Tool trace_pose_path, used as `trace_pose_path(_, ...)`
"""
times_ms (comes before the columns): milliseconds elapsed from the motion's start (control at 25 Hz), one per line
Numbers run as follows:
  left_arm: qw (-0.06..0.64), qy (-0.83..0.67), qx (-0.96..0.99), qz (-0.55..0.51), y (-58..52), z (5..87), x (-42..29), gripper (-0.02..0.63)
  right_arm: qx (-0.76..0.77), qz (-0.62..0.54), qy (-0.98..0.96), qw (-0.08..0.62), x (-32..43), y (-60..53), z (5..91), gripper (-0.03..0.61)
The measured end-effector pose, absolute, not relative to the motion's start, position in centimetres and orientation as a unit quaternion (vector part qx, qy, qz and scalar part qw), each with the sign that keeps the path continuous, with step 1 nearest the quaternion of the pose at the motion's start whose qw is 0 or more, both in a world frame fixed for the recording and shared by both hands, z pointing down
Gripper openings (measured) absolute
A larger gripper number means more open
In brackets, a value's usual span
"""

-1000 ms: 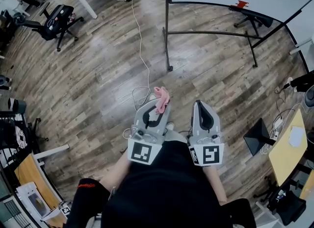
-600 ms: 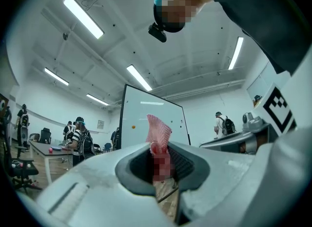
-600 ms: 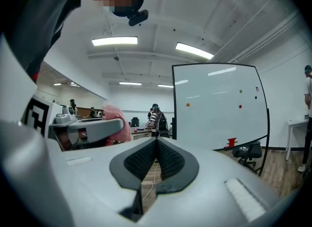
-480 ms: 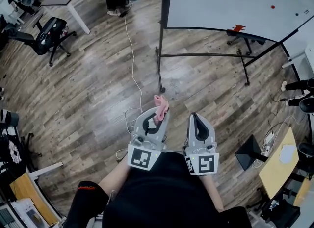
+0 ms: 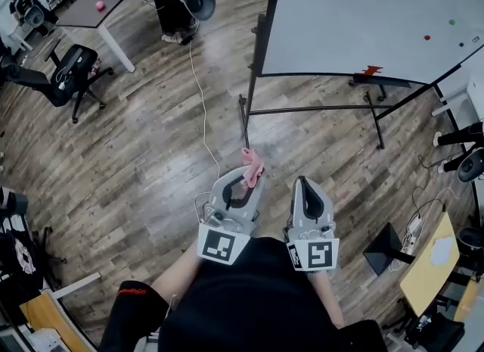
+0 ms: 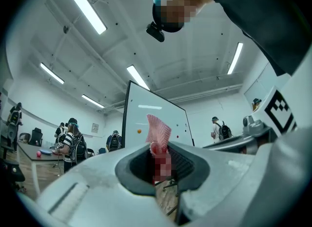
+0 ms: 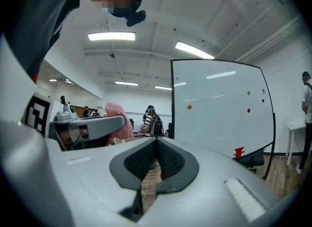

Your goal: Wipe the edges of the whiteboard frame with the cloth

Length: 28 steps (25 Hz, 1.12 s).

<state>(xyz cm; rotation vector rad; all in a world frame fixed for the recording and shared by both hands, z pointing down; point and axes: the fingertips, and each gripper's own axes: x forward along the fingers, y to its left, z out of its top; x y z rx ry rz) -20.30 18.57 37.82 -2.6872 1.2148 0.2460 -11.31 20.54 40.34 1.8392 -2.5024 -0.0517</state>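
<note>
Wood floor (image 5: 151, 138), whiteboard (image 5: 363, 10) ahead; L hand-held gripper (image 5: 248, 175) pinches cloth (image 5: 253, 163), R hand-held gripper (image 5: 305, 182) pressed together.

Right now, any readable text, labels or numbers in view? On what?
No legible text anywhere.
On the left gripper, a square marker: black-and-white pattern, no letters.
On the right gripper, a second marker: pattern only.
On the whiteboard: coloured dots, no writing.
On the far wall, a small sign: too small to read.
</note>
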Motion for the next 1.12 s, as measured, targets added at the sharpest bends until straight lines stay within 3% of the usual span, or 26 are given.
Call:
trace_pose_path(520, 0.094, 0.415, -0.901, 0.088, 10.8, 38.0, -21.0, 0.04, 0.597, -0.023, -0.801, 0.014, -11.1, 12.6, 40.4, 0.002)
trace_pose_path(1120, 0.122, 0.496, -0.857, 0.074, 0.8, 37.4, -12.1, 0.04, 0.515, -0.016, -0.857, 0.01, -3.0, 0.3, 40.6, 0.002)
